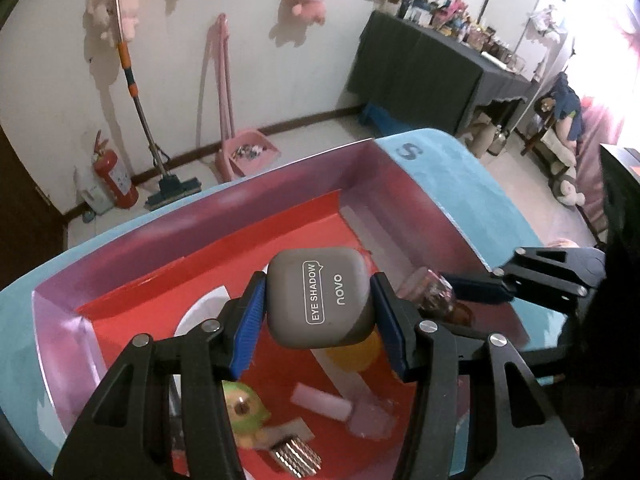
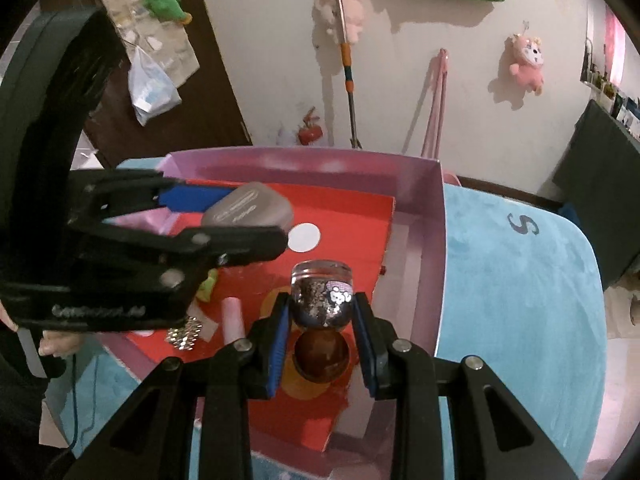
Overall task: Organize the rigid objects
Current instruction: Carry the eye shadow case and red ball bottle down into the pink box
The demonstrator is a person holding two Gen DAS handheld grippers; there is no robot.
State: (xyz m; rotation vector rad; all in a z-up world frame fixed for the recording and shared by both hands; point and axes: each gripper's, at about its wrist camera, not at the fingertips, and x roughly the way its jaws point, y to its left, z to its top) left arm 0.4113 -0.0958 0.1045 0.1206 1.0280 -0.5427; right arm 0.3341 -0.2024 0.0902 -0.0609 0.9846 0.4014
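Black linkage arms fill the bottom of both wrist views; you hold two grippers, one per hand.

Your left gripper (image 1: pixel 318 312) is clamped on one grey eye-shadow case (image 1: pixel 320 300), its two blue pads pressing the case's left and right sides. The lid faces the camera, with printed text legible. The case hangs in the air above the box, touching nothing else.

Your right gripper (image 2: pixel 322 320) is closed on one small clear jar (image 2: pixel 322 300) filled with dark glittery bits and carrying a small cartoon sticker. Its pads sit against the jar's sides, and the clear lid points away from the camera. The jar is also lifted above the box interior.

One pink-walled box (image 1: pixel 248 196) rests on the table (image 1: pixel 460 184), which wears a blue fuzzy cover marked with a letter S. One red liner (image 2: pixel 360 220) lies on the box floor.

Loose items counted on the liner:
- one green-haired figurine (image 1: pixel 242 412)
- one pale pink tube (image 1: pixel 320 402)
- one cluster of small silvery beads (image 2: pixel 184 334)
- one yellow-orange round thing (image 1: pixel 356 354), mostly hidden behind the case; you cannot tell what it is
- one dark round shape (image 2: pixel 320 356) directly below the jar; unclear whether object or hole

Both grippers are close together over the box, the left to the left of the right in the right wrist view.
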